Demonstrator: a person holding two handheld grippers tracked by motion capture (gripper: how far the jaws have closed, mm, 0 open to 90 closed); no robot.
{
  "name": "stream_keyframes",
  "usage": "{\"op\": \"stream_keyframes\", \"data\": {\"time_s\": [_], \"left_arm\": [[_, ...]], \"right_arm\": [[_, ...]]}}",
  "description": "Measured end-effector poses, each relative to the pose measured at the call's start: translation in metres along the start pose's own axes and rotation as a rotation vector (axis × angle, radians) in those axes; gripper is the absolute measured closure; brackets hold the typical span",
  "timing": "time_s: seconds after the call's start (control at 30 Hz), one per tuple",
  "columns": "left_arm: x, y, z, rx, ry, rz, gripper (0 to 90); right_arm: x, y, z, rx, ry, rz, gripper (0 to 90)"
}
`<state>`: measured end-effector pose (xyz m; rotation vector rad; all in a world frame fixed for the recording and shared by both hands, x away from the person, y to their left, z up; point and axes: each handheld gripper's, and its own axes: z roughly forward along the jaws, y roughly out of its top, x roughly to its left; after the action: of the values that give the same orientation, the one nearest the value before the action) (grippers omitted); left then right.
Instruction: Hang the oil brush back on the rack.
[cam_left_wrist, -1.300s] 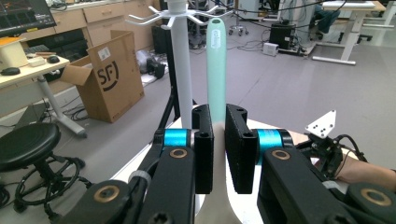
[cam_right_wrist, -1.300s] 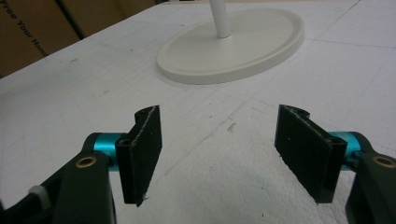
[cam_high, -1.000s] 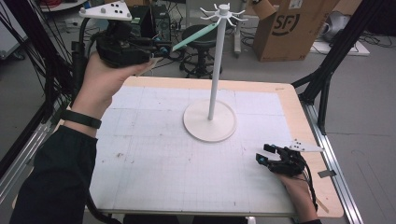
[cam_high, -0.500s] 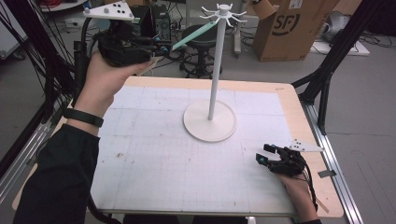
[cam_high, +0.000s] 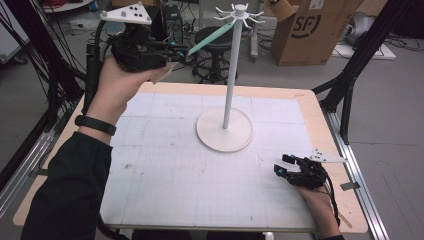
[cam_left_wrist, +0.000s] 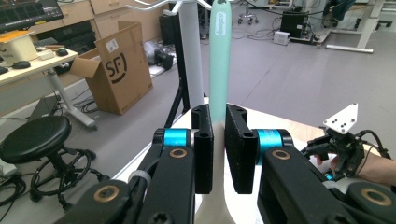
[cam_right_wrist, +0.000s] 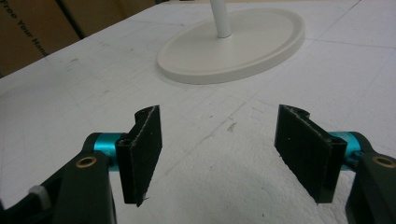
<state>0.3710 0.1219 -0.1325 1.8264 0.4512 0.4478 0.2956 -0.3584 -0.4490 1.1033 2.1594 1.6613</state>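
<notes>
White gridded matting covers the counter (cam_high: 165, 165), with a workshop floor beyond it. Near the middle of the counter stands a white hook stand (cam_high: 228, 90), a thin pole rising from a round base to a crown of small hooks.

Up and to the left of the stand's pole, the left gripper (cam_high: 172, 52) is raised above the counter's far edge, clamped on the pale handle end of a mint-green spatula (cam_high: 210, 39). The spatula slants up toward the stand's crown, its tip just beside the hooks; whether it touches one cannot be told. In the left gripper view the spatula (cam_left_wrist: 219, 56) rises between the closed jaws right next to the pole.

To the right of the stand's base and nearer the person, the right gripper (cam_high: 284, 167) rests low on the counter, jaws apart and nothing between them.

Behind the stand, off the counter, sit a black stool (cam_high: 212, 37) and a cardboard box (cam_high: 305, 30).
</notes>
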Motion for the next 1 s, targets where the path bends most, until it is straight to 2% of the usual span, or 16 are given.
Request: {"op": "stream_keyframes", "data": {"time_s": [0.4,0.6,0.73,0.87,1.0], "left_arm": [[0.006,-0.004,0.000,0.010,0.027,-0.017,82.0],[0.006,-0.005,0.001,0.013,0.028,-0.024,81.9],[0.007,-0.007,0.003,0.032,0.022,-0.038,80.3],[0.005,-0.009,0.006,0.054,0.026,-0.047,63.0],[0.004,-0.023,0.006,0.046,0.025,-0.057,51.1]], "right_arm": [[0.000,0.000,0.000,0.000,-0.001,-0.001,31.6],[0.000,0.000,0.000,-0.001,-0.001,-0.001,31.6],[0.000,0.000,0.000,0.002,-0.001,-0.003,31.6],[0.000,0.000,0.000,0.002,-0.001,-0.004,31.6],[0.000,0.000,0.000,0.002,-0.001,-0.005,31.6]]}}
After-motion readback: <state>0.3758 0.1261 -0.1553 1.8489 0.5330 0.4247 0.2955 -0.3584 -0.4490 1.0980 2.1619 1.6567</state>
